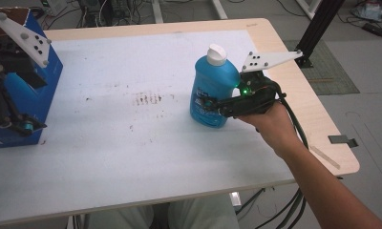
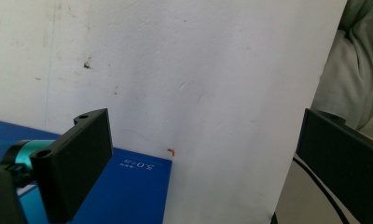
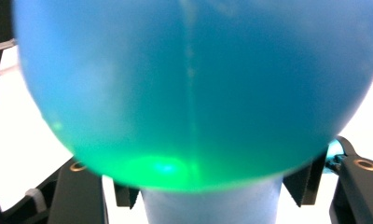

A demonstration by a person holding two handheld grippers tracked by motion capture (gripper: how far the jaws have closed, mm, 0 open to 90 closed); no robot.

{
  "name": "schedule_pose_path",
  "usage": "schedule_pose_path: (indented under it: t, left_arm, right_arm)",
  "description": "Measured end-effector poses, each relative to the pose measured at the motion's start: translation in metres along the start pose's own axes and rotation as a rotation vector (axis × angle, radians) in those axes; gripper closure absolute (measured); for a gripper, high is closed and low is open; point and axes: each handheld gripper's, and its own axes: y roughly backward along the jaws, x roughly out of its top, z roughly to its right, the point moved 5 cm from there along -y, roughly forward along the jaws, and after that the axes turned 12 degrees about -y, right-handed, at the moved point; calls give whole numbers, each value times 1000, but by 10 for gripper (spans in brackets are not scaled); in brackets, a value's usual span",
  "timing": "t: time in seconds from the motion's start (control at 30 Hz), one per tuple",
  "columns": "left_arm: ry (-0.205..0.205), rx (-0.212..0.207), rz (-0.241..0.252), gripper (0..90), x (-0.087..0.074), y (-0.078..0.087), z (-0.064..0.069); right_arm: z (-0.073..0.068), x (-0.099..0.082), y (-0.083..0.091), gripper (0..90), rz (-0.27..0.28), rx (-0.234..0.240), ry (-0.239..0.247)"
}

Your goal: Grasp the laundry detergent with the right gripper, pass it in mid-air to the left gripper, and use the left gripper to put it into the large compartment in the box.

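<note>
Gripping the upright blue bottle (image 1: 213, 90) low, the right gripper (image 1: 213, 104) could tip it; the left gripper (image 2: 198, 154) jaws stand open.

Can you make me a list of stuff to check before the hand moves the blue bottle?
1. Blue bottle standing upright on the table: ok.
2. White cap on the bottle: ok; whether it is tight: cannot tell.
3. Right gripper has the bottle between its jaws: ok, in the right gripper view one jaw sits on each side of it.
4. Grip firm enough to lift: cannot tell.
5. Left gripper out of the way: ok, it is open near the blue box at the table's left edge.
6. Bare table around the bottle: ok.
</note>
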Motion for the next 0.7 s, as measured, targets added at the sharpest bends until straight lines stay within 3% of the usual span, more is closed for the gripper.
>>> schedule_pose_path:
  t: [0.2,0.37,0.7]
  left_arm:
    - [2,-2,1,35,-1,0,0]
    - [1,-3,1,35,0,-2,-1]
    - [0,1,5,35,0,-1,-1]
  right_arm:
    - [-2,0,0,411,2,14,20]
    - [-3,0,1,436,10,-3,46]
    - [-4,5,6,447,23,-2,34]
